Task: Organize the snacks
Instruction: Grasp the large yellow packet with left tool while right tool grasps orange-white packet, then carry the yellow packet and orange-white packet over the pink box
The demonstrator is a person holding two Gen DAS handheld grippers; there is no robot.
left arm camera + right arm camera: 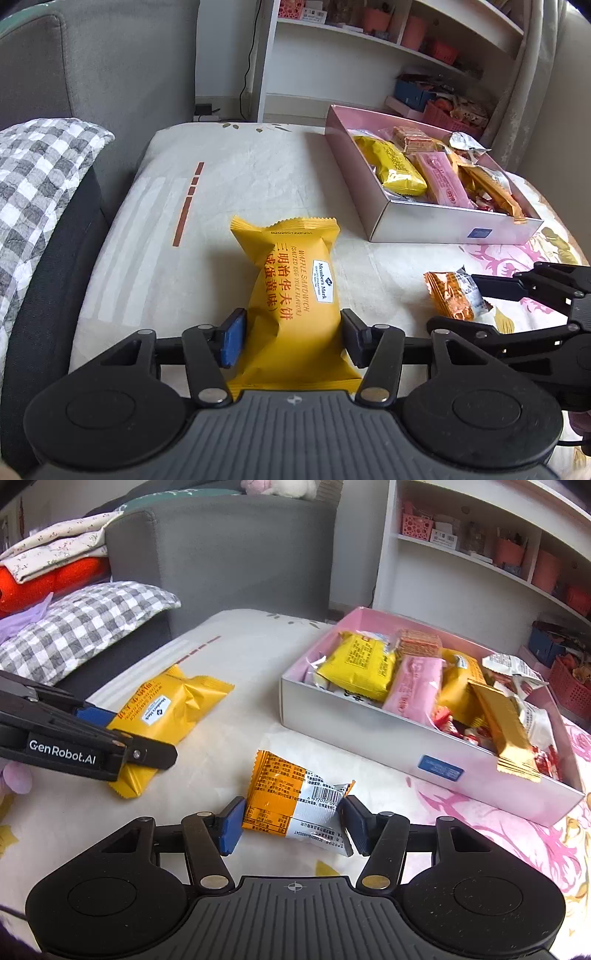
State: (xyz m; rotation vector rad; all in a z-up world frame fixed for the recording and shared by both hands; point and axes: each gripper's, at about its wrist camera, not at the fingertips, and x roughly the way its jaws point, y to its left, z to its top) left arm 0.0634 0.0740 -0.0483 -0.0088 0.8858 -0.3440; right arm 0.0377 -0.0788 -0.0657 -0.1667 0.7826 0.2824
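Observation:
A yellow waffle sandwich packet (pixel 291 277) lies on the pale floral cloth, and my left gripper (pixel 291 339) is shut on its near half, one pad against each side. The right wrist view shows the same packet (pixel 177 701) crinkled in the left gripper (pixel 136 734). To its right lies a smaller orange and white snack packet (pixel 291 801), barcode side up. My right gripper (pixel 293 825) is shut on it, both pads touching its edges. In the left wrist view that packet (pixel 450 295) sits between the right gripper's (pixel 458 306) fingers.
An open pink box (pixel 369 738) holding several snack packets stands at the back right on the cloth (pixel 240 177). A grey sofa (pixel 240 554) with a checked cushion (pixel 85 627) is at the left. White shelves (pixel 480 561) with baskets rise behind the box.

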